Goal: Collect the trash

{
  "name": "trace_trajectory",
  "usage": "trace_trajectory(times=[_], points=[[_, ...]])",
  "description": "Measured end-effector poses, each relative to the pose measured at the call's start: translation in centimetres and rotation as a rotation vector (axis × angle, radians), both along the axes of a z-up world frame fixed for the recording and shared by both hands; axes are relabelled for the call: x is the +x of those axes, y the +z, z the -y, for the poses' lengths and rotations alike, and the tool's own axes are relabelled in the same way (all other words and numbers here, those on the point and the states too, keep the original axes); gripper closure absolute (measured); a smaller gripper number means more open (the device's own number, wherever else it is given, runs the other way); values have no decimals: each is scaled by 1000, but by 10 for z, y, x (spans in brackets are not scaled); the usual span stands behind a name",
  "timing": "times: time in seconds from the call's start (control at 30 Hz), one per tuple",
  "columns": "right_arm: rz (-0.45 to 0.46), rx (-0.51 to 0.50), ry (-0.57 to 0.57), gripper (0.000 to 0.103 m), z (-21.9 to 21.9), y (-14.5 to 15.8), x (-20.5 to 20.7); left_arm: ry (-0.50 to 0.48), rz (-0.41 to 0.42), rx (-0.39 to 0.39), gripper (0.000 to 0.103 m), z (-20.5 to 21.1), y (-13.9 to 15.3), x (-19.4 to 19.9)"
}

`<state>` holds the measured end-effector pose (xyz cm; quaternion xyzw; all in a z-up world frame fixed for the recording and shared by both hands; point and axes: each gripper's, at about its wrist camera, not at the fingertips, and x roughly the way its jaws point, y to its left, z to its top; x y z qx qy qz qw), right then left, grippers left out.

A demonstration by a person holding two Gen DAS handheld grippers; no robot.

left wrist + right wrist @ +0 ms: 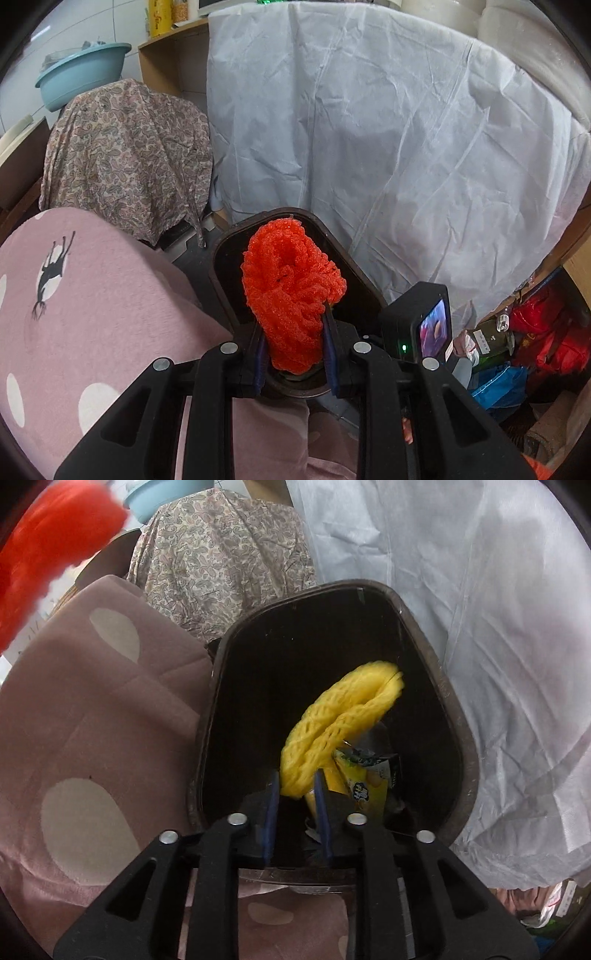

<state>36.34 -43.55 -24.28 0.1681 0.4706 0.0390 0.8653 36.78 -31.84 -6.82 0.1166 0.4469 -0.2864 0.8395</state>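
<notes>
Right tool [297, 794]: positioned over the mouth of the dark brown plastic trash bin [458, 716]. The yellow foam fruit net [332, 723] lies between its blue pads, inside the bin opening. The pads appear slack against the net, with a visible gap on one side, so I judge the release under way. Open fully and keep the tool above the rim until the net drops onto the yellow snack wrapper [364, 786] below.

Left tool [294, 343]: clamped on the orange-red foam fruit net [291, 291], which is held above the near edge of the same bin. Advance until the whole net clears the pink spotted blanket [103, 325], then open. The white sheet [388, 122] behind is a snag risk.
</notes>
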Motion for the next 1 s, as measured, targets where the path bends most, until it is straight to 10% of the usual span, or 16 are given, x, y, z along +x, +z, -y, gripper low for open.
trace_trajectory(times=[0.1, 0.4, 0.8, 1.0], points=[[27, -14, -12, 52, 3, 2, -6, -10, -13, 31, 78, 16, -8, 7], [101, -26, -28, 38, 10, 17, -42, 2, -115, 87, 78, 62, -42, 34], [123, -70, -93, 32, 29, 17, -93, 91, -264, 237, 76, 95, -119, 67], [128, -34, -123, 28, 38, 19, -116, 107, -272, 270, 56, 91, -133, 70]])
